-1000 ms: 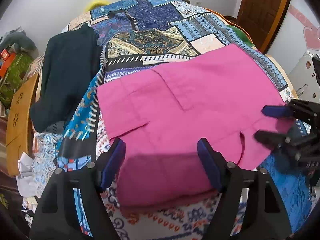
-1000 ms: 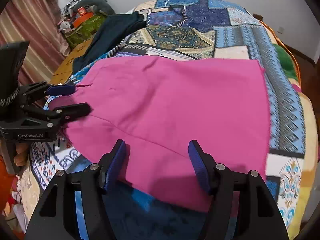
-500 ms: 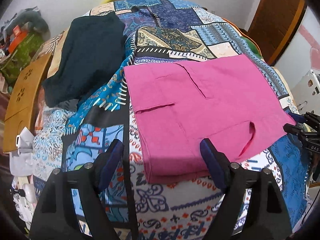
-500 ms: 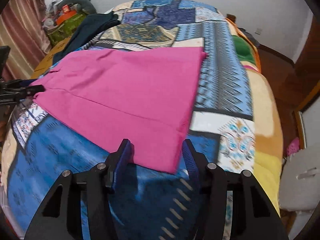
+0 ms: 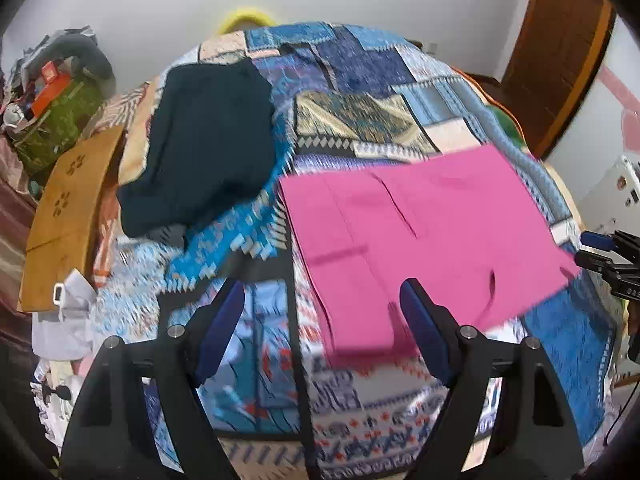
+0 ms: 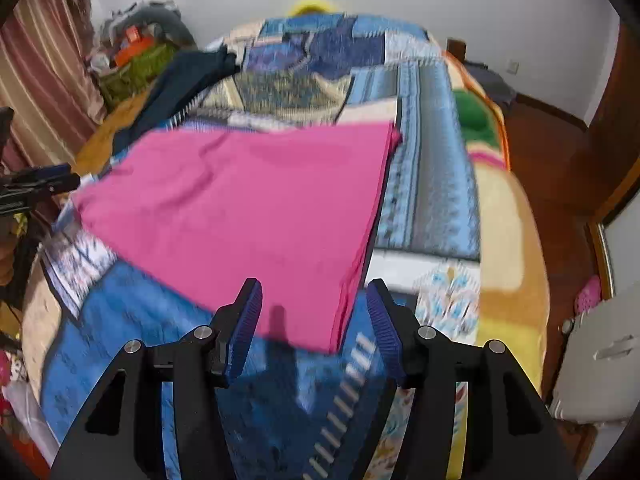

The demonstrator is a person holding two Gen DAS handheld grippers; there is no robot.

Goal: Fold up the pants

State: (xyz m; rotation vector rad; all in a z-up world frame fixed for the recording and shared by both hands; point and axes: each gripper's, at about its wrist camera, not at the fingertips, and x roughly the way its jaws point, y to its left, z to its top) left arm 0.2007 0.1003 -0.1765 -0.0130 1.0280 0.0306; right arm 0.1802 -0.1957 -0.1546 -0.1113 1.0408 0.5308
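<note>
The bed [image 5: 360, 392] carries a patchwork blanket [image 5: 360, 72] in blue, cream and black. The pink pants [image 5: 424, 240] lie flat on the blanket, folded into a roughly rectangular shape, toward the near edge of the bed. A dark garment [image 5: 208, 144] lies on the blanket to the left of the pants, apart from them. A wooden board [image 5: 68, 216] stands at the left side of the bed.

The left gripper [image 5: 322, 328] hovers at the near corner of the pants, jaws spread wide, holding nothing. The right gripper [image 6: 314, 326] hovers at the opposite near corner, jaws wide apart, holding nothing.
</note>
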